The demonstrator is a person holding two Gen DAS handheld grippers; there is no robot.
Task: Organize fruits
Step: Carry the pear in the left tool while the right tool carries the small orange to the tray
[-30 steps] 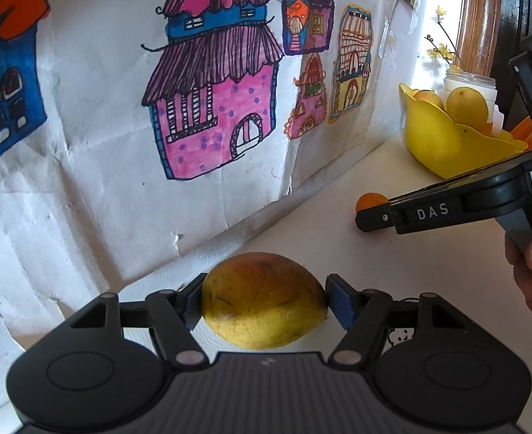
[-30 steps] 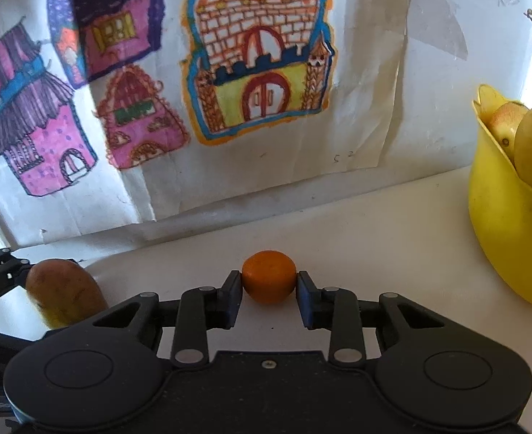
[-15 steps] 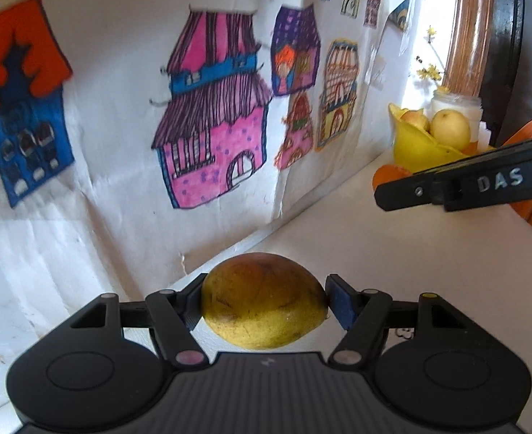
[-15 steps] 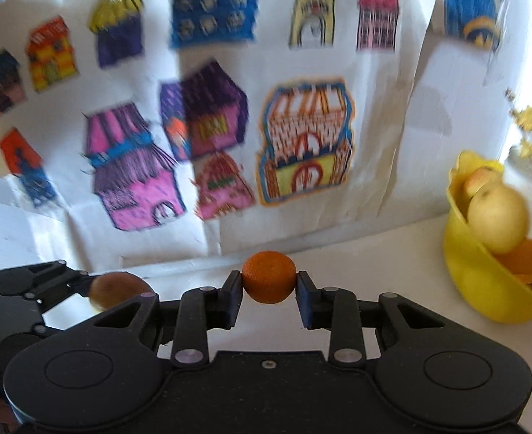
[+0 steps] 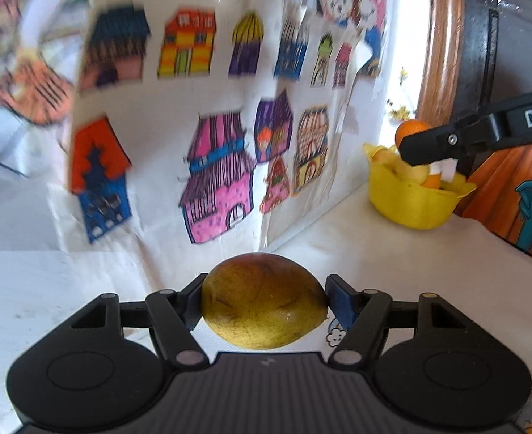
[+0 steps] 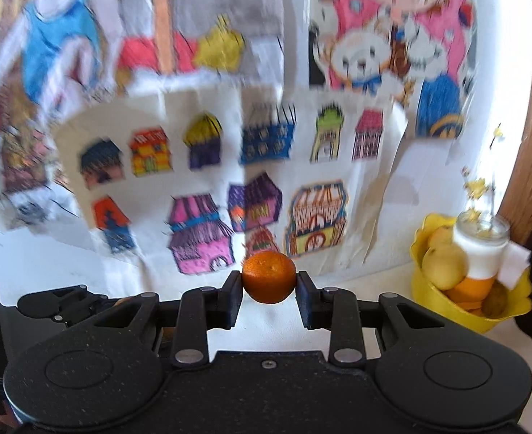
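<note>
Yellow-brown mango [image 5: 264, 302] clamped in left gripper [image 5: 264, 303], tangerine [image 6: 269, 277] in right gripper [image 6: 269, 284]

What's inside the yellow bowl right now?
The yellow bowl holds pale yellow fruit, orange fruit and one brownish piece. A white jar and a white card cover its back part, and the bottom is hidden.

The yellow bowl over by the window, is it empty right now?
No, the yellow bowl already holds several fruits, pale yellow ones and orange ones, and a white jar stands at it.
</note>
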